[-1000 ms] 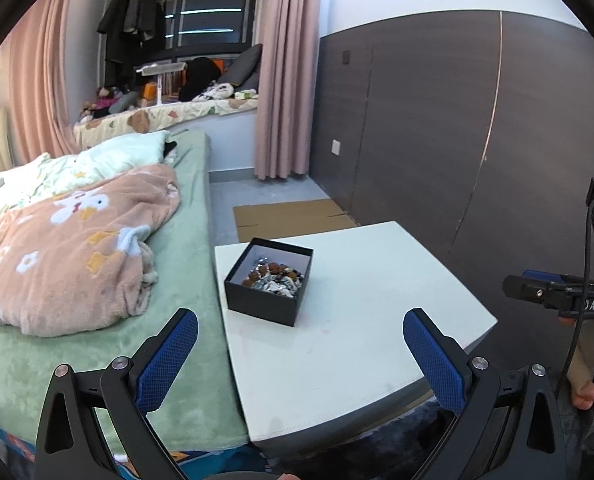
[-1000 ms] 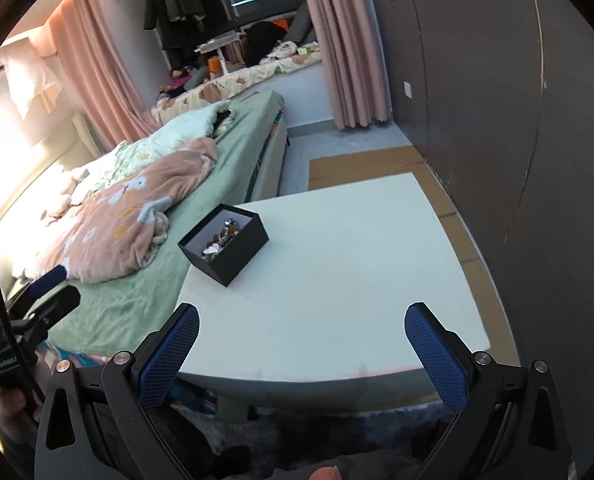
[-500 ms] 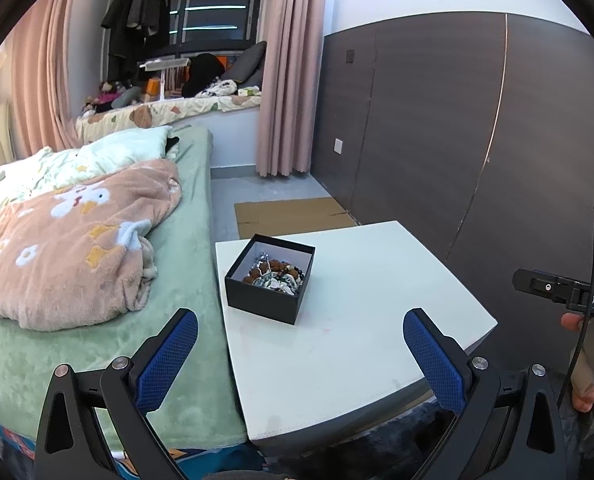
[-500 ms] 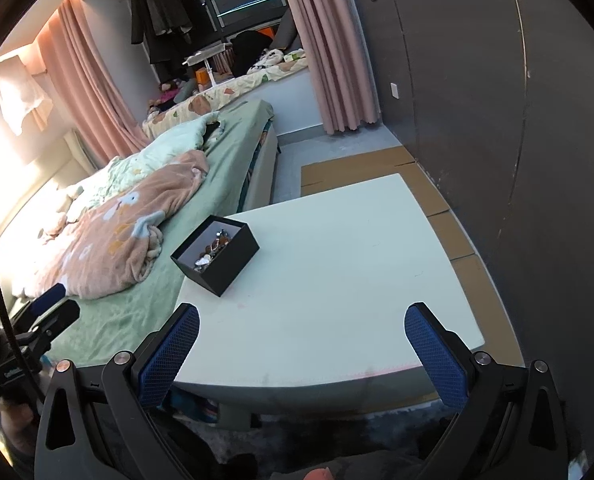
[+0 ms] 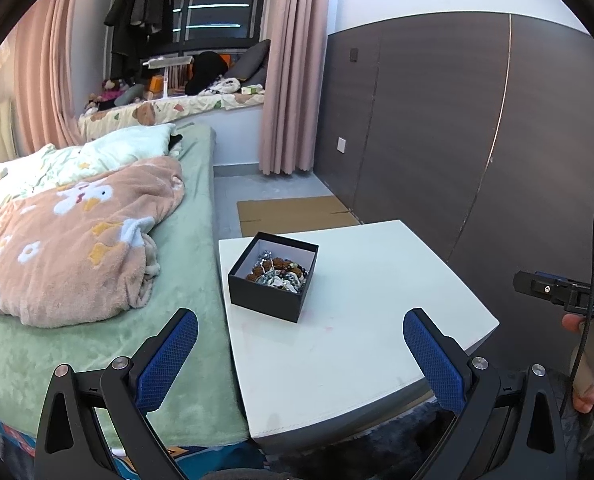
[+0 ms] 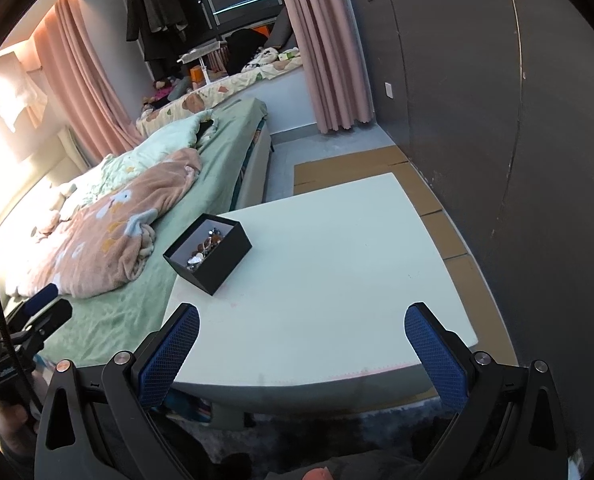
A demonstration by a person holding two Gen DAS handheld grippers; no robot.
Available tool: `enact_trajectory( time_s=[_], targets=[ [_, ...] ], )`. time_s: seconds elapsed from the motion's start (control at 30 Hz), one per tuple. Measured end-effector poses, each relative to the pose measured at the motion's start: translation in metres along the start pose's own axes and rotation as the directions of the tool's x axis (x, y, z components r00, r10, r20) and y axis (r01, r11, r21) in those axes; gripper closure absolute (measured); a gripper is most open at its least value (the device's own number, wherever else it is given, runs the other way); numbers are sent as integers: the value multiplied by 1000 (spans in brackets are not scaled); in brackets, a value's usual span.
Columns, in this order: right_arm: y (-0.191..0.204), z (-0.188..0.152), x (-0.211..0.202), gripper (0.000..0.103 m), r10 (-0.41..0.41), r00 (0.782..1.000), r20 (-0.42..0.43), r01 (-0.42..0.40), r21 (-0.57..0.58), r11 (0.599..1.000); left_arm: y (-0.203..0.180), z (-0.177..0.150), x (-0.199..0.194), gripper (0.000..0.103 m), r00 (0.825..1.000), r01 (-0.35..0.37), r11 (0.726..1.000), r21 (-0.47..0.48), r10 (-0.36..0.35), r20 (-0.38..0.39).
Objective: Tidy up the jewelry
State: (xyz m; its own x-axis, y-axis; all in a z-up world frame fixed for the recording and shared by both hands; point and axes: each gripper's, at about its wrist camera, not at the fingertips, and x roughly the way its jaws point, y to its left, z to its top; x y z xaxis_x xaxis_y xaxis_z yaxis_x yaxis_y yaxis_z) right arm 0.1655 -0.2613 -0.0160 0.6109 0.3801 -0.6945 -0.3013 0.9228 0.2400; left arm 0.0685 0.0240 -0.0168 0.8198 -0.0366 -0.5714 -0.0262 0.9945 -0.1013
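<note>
Jewelry (image 5: 279,274) lies tangled in an open black box (image 5: 273,280) near the tabletop's (image 5: 357,340) bed-side edge. I hold both claws, left (image 5: 299,350) and right (image 6: 301,350), spread and empty, short of it. Strands look light, slippery, snag-prone; I'd pinch one loose loop.

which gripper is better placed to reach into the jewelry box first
Left, probably. The box sits at the table's bed-side edge, nearly straight ahead of the open left gripper. From the open right gripper it lies off to the left and farther away.
</note>
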Motion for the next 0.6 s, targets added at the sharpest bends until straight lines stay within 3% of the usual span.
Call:
enact_trajectory(
  time_s=[0.6],
  targets=[
    [1,-2,7,0,-15,999,-36,16,16,1000,2,-2,0,1,1000,-8,1000,-11,8,-8]
  ],
)
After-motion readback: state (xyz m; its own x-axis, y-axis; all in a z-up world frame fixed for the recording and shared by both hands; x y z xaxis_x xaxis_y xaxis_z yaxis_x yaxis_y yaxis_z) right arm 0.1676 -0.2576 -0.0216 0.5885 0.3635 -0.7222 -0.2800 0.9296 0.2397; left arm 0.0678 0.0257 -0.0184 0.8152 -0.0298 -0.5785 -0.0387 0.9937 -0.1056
